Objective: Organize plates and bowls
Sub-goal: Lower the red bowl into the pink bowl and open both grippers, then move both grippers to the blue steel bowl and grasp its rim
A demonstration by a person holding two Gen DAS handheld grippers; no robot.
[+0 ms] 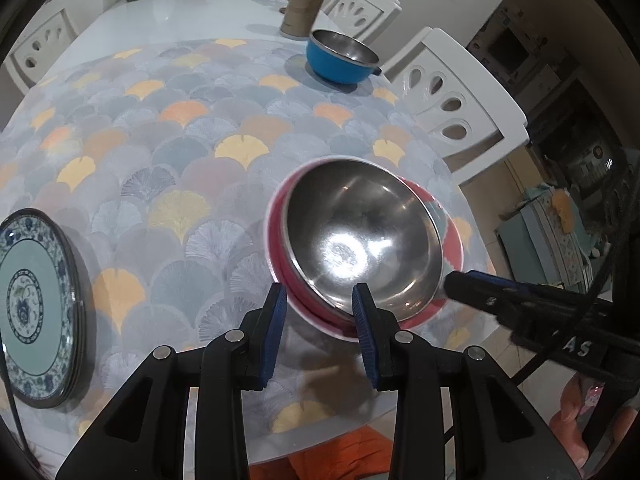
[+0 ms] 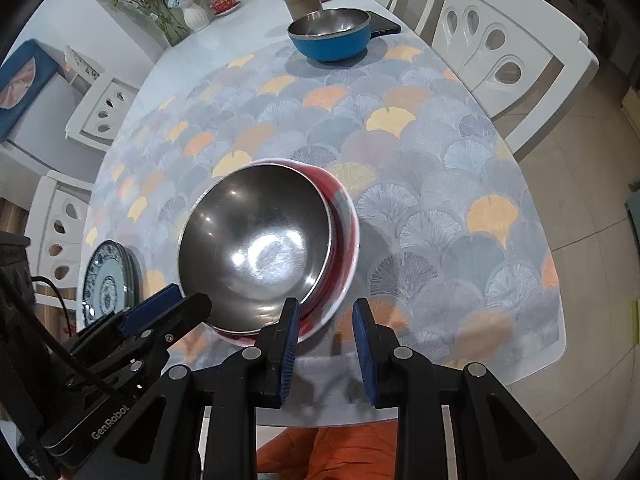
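Near the table's front edge sits a steel bowl (image 1: 360,236) nested in a red bowl (image 1: 450,236), tilted. My left gripper (image 1: 320,304) is apart, straddling their near rim. My right gripper (image 2: 325,316) is apart, left finger at the rim. Blue-patterned plates (image 1: 36,304) lie left; blue bowl (image 1: 340,60) far back. Fan-pattern tablecloth (image 1: 180,140), white chairs (image 1: 452,100) around.
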